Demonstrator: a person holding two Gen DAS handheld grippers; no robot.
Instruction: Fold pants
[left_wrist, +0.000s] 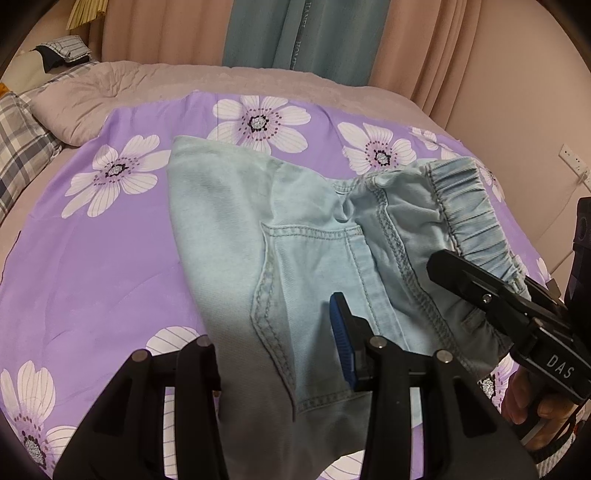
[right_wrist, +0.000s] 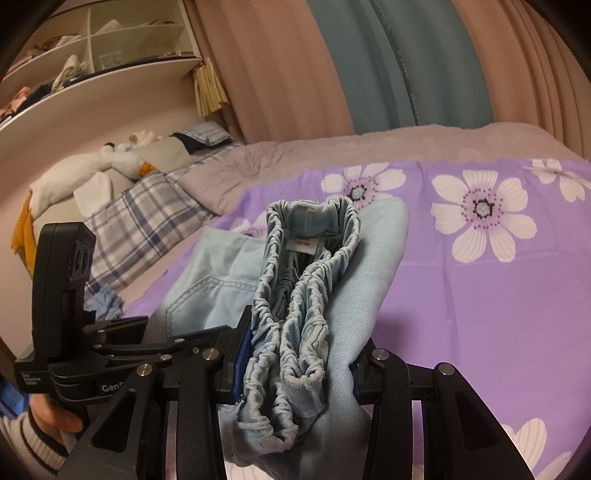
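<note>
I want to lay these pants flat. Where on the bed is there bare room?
Bare purple floral sheet lies left of the pants, up to the plaid pillow, and beyond the waistband on the right. The headboard side is crowded with pillows and a plush toy.

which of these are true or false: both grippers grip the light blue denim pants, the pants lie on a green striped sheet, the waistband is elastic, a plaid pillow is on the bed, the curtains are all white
1. Both grippers grip the light blue denim pants: true; the left gripper and the right gripper each clamp cloth.
2. They lie on a green striped sheet: false; it is a purple flowered sheet.
3. The gathered waistband is elastic: true.
4. A plaid pillow is on the bed: true.
5. The curtains are all white: false; pink and teal.
</note>
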